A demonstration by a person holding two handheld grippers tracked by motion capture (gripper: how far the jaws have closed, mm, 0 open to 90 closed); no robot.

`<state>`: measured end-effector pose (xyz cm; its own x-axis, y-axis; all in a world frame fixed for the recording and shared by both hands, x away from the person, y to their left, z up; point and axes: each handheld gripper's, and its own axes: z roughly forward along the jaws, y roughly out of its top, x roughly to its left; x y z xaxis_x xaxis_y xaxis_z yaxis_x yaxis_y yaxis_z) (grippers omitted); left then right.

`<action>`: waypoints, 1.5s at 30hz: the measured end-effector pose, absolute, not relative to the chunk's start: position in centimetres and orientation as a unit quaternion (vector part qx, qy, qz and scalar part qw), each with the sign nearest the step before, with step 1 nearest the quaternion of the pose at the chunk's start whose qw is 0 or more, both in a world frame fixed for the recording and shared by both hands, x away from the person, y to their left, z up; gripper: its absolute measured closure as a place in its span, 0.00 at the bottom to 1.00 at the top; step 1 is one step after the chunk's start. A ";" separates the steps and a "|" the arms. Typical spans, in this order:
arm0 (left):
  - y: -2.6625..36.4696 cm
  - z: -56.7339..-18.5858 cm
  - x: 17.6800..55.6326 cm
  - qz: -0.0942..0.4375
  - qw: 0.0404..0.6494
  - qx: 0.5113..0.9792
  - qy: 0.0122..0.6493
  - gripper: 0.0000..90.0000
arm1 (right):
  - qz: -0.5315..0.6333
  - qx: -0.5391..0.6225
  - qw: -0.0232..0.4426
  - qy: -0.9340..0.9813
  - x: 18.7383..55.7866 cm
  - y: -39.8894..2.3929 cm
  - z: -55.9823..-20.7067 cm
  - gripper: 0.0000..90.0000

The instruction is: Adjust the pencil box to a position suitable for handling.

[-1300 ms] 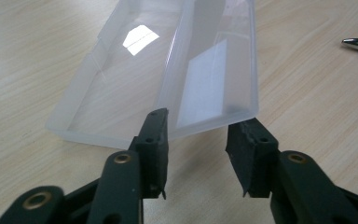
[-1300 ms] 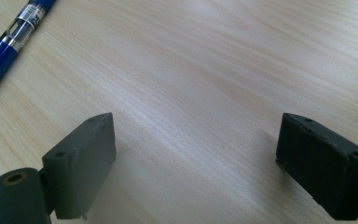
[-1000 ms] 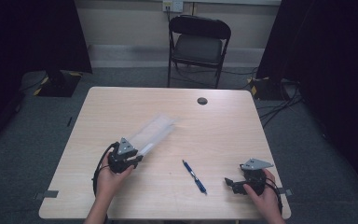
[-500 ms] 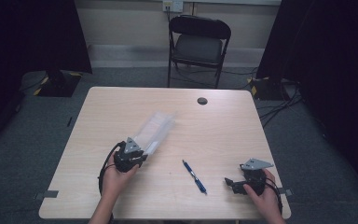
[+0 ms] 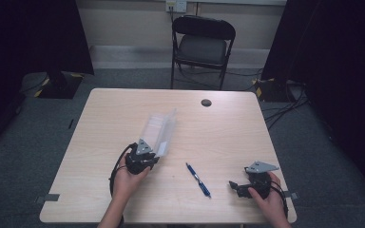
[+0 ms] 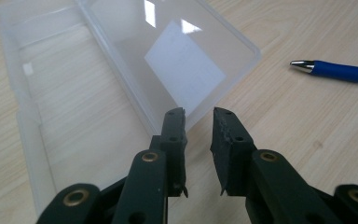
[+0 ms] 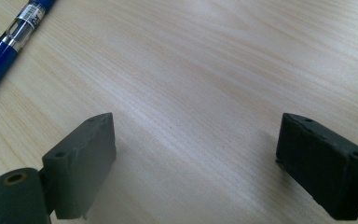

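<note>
A clear plastic case (image 5: 158, 133) lies open on the table, left of middle, with a white label (image 6: 184, 65) showing through its lid. My left gripper (image 5: 148, 157) sits at the case's near end. In the left gripper view its jaws (image 6: 199, 114) stand a narrow gap apart at the lid's near corner, and bare table shows between them. A blue pen (image 5: 198, 179) lies between the two hands, also visible as the pen (image 6: 340, 71) off to the right. My right gripper (image 5: 234, 185) rests near the front right edge, wide open (image 7: 196, 123) over bare wood, with the pen (image 7: 9, 42) off to its upper left.
The light wooden table (image 5: 247, 128) has a small black round disc (image 5: 206, 102) near its far edge. A black folding chair (image 5: 203, 45) stands behind the table. Cables (image 5: 285, 99) trail on the carpet to the right.
My left hand has slid a little to the right, bringing its gripper up to the case's near end. The right gripper and the pen have stayed put.
</note>
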<state>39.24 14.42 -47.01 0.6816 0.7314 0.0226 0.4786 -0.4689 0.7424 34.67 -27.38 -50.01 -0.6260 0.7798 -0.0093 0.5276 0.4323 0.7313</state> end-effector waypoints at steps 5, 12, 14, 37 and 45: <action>13.7 -47.0 39.6 0.173 0.373 0.839 0.356 0.83 | 0.358 0.395 0.176 0.828 34.7 -27.4 -50.0 0.12; 13.0 -46.8 40.0 0.171 0.364 0.842 0.359 0.79 | 0.358 0.395 0.176 0.828 34.7 -27.4 -50.0 0.12; 13.1 -46.8 40.0 0.171 0.367 0.841 0.358 0.77 | 0.358 0.395 0.176 0.828 34.7 -27.4 -50.0 0.12; 19.3 -46.8 38.9 0.193 0.362 0.795 0.447 0.40 | 0.358 0.395 0.176 0.828 34.7 -27.4 -50.0 0.12; 19.6 -47.2 40.5 0.196 0.354 0.790 0.461 0.57 | 0.358 0.395 0.176 0.828 34.7 -27.4 -50.0 0.12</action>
